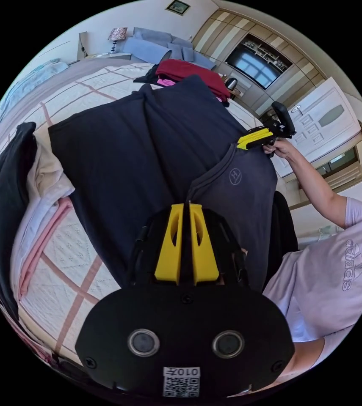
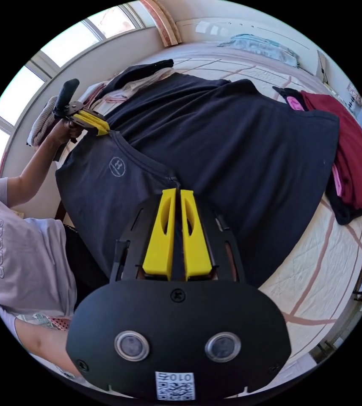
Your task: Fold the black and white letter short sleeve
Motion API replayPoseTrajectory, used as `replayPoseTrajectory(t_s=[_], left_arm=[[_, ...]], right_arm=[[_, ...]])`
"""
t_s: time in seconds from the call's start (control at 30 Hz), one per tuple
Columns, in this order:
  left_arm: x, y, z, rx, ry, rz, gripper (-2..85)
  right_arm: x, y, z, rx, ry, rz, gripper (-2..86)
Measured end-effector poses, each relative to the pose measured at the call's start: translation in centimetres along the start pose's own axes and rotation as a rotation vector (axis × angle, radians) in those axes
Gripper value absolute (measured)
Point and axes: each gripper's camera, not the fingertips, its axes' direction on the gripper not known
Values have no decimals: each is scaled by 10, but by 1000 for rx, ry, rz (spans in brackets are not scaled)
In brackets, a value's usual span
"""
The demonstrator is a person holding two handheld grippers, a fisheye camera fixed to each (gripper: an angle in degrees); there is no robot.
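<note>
- A dark navy short-sleeved T-shirt [image 1: 147,160] with a small round pale logo lies spread across a cream quilted bedspread [image 1: 62,262] crossed by pink lines, its neck end lifted at the bed's near edge.
- The left gripper [image 1: 189,204], yellow-jawed, is clenched on the shirt's neckline seam.
- The right gripper [image 2: 177,189] grips the same collar from the other side, jaws pressed together on the fabric.
- A pile of folded pale and pink clothes [image 1: 41,203] sits by one side edge of the bed.
- A heap of dark red garments [image 2: 354,160] lies near the opposite edge.
- A person in a pale lilac T-shirt [image 1: 333,279] stands at the bed's near edge.
</note>
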Motion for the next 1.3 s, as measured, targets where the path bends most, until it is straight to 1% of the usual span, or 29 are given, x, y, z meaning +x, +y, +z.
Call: replayPoseTrajectory(t_s=[0.07, 0.13, 0.23, 0.3, 0.33, 0.37, 0.4, 0.43, 0.47, 0.57, 0.63, 0.67, 0.7, 0.73, 0.8, 0.93, 1.03, 1.07, 1.13, 1.2, 1.23, 1.3], left_arm=[[7, -6, -3, -13, -39, 16, 36], [13, -9, -13, -4, -73, 10, 44], [20, -6, -45, 81, -163, -39, 52], [22, -4, -61, 151, -171, -76, 57], [22, -5, -60, 150, -152, -71, 58], [24, -12, -53, 121, -105, -45, 59], [27, -22, -38, 52, -66, -20, 61], [28, -26, -28, 5, -59, -9, 63], [30, -34, -8, -72, -69, 4, 65], [36, -43, -14, -45, -75, -12, 74], [40, -49, -35, 15, -136, -16, 81], [41, -56, -51, 56, -197, -19, 86], [36, -67, -66, 77, -271, -41, 93], [32, -74, -72, 84, -308, -58, 97], [1, -110, -90, 95, -396, -151, 112], [-47, -168, -98, 123, -402, -263, 123], [-71, -205, -87, 89, -465, -341, 134], [-79, -216, -79, 51, -478, -368, 139], [-90, -228, -65, -24, -499, -409, 149], [-103, -235, -53, -99, -525, -455, 160], [-105, -235, -52, -103, -535, -463, 162], [-114, -231, -47, -103, -478, -488, 168]], right_arm=[[-1, 1, -12, 51, -6, 28, 41], [-7, 6, -36, 155, -3, 49, 42], [-25, 6, -54, 192, 22, 8, 42], [-39, 0, -50, 165, 6, -48, 44], [-46, -5, -42, 134, -16, -82, 45], [-48, -8, -36, 109, -25, -93, 46], [-49, -14, -19, 36, -21, -94, 49], [-47, -19, 1, -59, -5, -87, 50], [-47, -20, 9, -99, -4, -89, 50], [-47, -17, -6, -12, -57, -97, 47], [-41, -13, -33, 98, 14, -68, 49], [-37, -13, -40, 124, 44, -51, 51], [-27, -14, -52, 173, 117, -8, 55], [-14, -18, -63, 209, 205, 40, 59], [4, -29, -76, 260, 305, 107, 64], [48, -73, -95, 342, 436, 225, 77], [84, -107, -94, 331, 465, 298, 87], [91, -113, -92, 321, 458, 312, 89], [110, -131, -83, 278, 392, 341, 92], [115, -140, -76, 251, 377, 347, 94], [116, -143, -71, 240, 373, 342, 94], [114, -145, -65, 233, 364, 330, 93]])
